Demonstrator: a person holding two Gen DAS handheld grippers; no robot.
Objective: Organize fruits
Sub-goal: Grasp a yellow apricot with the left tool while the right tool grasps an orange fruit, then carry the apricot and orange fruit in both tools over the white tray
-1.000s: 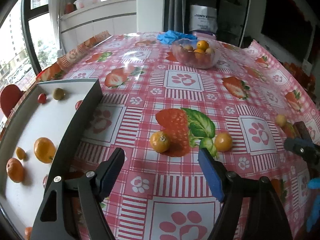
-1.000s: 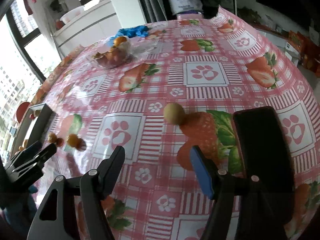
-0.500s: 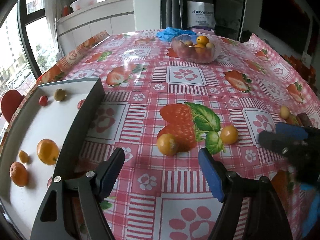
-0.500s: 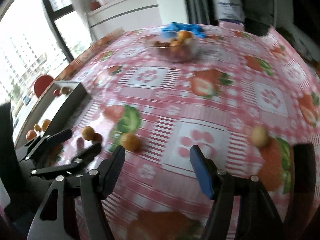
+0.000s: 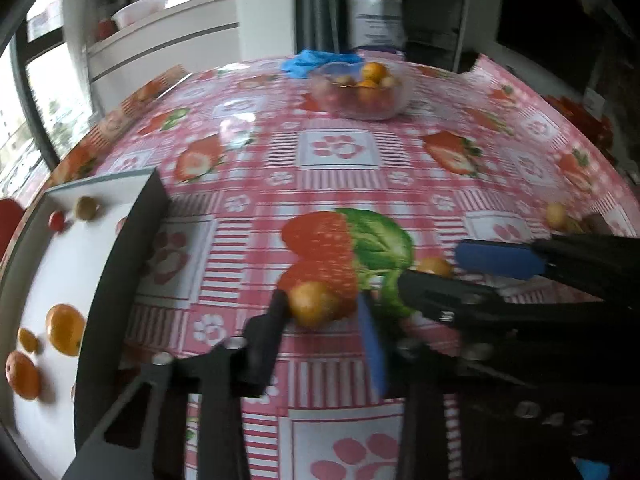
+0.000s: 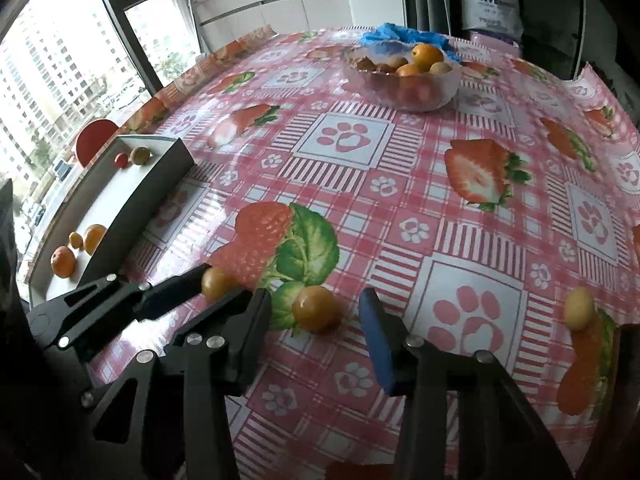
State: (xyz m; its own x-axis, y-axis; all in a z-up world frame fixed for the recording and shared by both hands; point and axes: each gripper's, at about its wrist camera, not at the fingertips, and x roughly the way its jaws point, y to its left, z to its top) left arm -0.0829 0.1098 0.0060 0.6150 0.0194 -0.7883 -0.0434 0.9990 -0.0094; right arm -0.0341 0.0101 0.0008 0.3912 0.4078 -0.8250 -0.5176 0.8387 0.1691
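We saw the desk [image 6: 460, 184] under a pink strawberry-and-paw cloth, its far edges bent by the lens. At its left edge sat the tray [image 6: 148, 192], dark-walled and white inside, cut off by the frame in the left view [image 5: 120, 264]; it held several oranges [image 6: 63, 262], a small red fruit and a greenish one. At the far side stood a clear bowl [image 6: 404, 88] of mixed fruit, blurred in the left view [image 5: 362, 98], with a blue cloth [image 6: 404, 34] just behind it.

Our left gripper [image 5: 324, 312] had its fingers close on either side of one kumquat [image 5: 310, 304] that still sat on the desk; motion blur kept us from telling whether both pads touched it. From the right view the same gripper [image 6: 216, 286] showed only its black fingers, half hiding that fruit [image 6: 214, 282].

Our right gripper [image 6: 316, 320] had its fingers spread wide around a second kumquat [image 6: 316, 308], apart from it on both sides. In the left view its fingers [image 5: 496, 258] covered most of that fruit [image 5: 434, 267].

A pale fruit [image 6: 578, 307] lay near the right edge, beside a dark object we could not make out.
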